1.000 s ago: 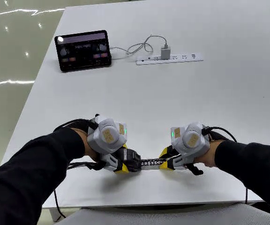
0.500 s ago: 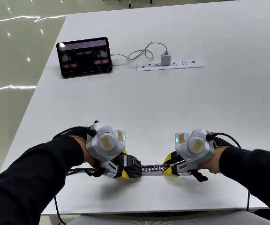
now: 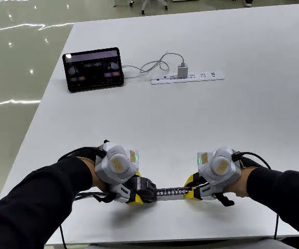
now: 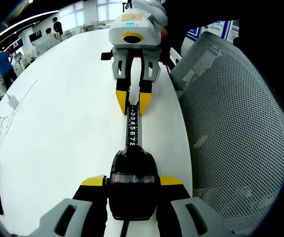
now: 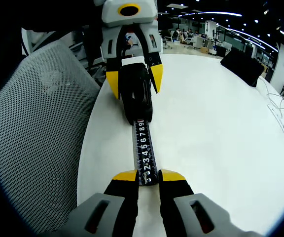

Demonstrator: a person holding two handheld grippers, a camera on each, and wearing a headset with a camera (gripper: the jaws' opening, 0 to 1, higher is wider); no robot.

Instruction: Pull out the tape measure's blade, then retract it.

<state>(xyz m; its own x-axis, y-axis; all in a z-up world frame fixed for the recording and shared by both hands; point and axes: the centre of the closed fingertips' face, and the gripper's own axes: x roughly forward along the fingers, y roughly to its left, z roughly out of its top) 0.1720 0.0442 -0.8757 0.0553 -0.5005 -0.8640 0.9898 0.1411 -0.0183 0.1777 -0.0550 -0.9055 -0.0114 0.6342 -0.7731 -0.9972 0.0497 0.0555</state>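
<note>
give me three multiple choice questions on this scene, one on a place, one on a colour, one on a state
1. Where does the tablet sit on the table?
A. On the far part, beyond both grippers
B. At the near edge, between the grippers
C. Hanging off a corner

2. What colour is the tape measure's case?
A. Red
B. Black
C. White

3. What state is the blade in?
A. Fully retracted
B. Partly out, running from the case to the right gripper
C. Lying loose, off the case

Answers:
1 A: the head view shows it up by the power strip, past the grippers.
2 B: the case held in the left gripper is black.
3 B: a numbered stretch of blade spans the gap, and the right gripper's jaws are shut on its end.
</note>
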